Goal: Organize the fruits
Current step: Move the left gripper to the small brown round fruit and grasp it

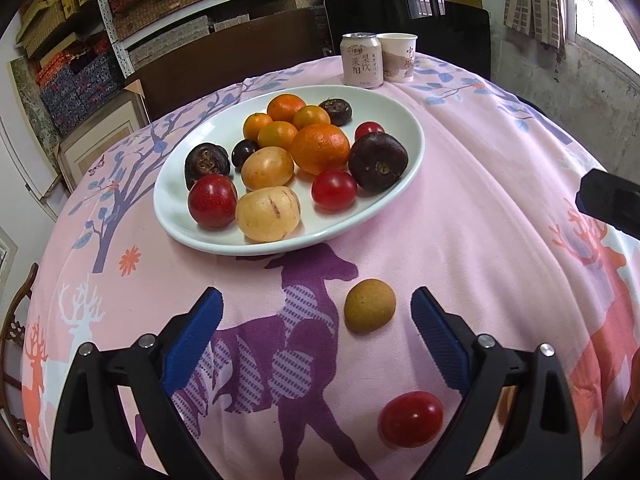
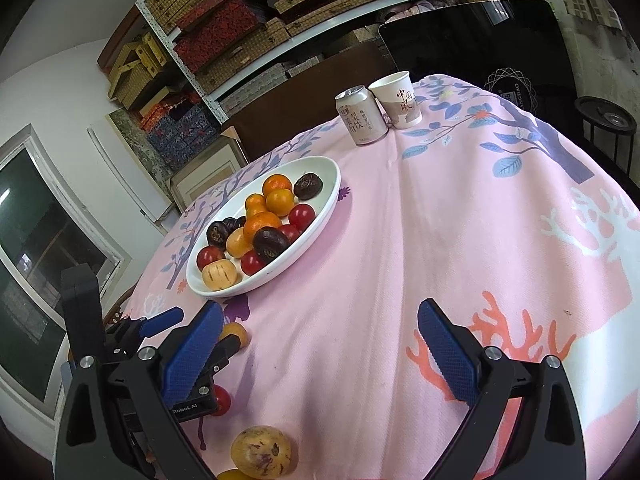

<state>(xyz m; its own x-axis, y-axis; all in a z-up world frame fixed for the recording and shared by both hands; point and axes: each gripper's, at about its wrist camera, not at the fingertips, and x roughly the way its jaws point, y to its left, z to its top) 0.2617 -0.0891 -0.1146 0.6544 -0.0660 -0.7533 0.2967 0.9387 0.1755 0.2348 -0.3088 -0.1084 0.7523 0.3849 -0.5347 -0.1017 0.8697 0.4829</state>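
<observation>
The small brown fruit (image 1: 370, 306) is sitting on the pink cloth in the lower middle of the left wrist view, just inside the right finger of the left hand-held gripper (image 1: 316, 312), whose jaws are standing wide apart and holding nothing. It is looking round, firm and light, with a dull skin that should not be slipping much; taking it across its widest part seems the safe hold, and gently, since a round thing may be rolling away on cloth. A red tomato (image 1: 411, 419) is lying lower in the frame, close to the same finger, smooth and shiny, likely softer and easier to bruise.

Above them the white plate (image 1: 404, 120) is already carrying oranges, tomatoes, dark fruits and two pale yellow ones, so most of the sorting seems done, with the loose pieces still on the bench (image 1: 480, 240).

In the right wrist view the right hand-held gripper (image 2: 322, 318) is also hanging open and empty over bare cloth. A speckled yellow fruit (image 2: 261, 452) is lying at the bottom edge, with another yellow one below it cut off by the frame. The left tool is hiding most of the brown fruit and the tomato here. A can (image 2: 362, 116) and paper cup (image 2: 398, 98) are standing touching at the far side.
</observation>
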